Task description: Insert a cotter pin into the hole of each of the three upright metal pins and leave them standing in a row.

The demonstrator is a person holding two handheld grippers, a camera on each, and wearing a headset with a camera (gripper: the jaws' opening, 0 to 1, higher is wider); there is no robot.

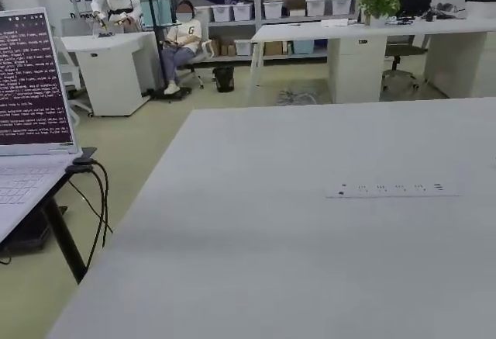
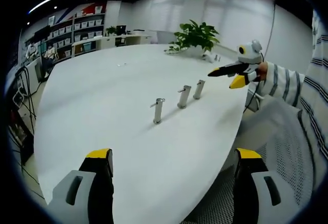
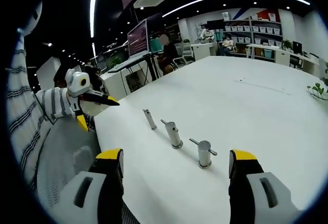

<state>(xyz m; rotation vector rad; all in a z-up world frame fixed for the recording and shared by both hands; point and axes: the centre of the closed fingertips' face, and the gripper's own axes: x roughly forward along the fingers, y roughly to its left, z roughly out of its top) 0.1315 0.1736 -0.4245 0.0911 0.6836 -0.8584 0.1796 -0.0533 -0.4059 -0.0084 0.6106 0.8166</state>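
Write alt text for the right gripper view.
Three upright metal pins stand in a row on a white table, just beyond the right tool's open jaws; cotter pins show through the nearer two. At left, an arm in a striped sleeve holds the left tool, open, beside the table edge.

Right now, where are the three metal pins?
The metal pins stand on the white table near its right edge in the left gripper view, with the right gripper beyond.
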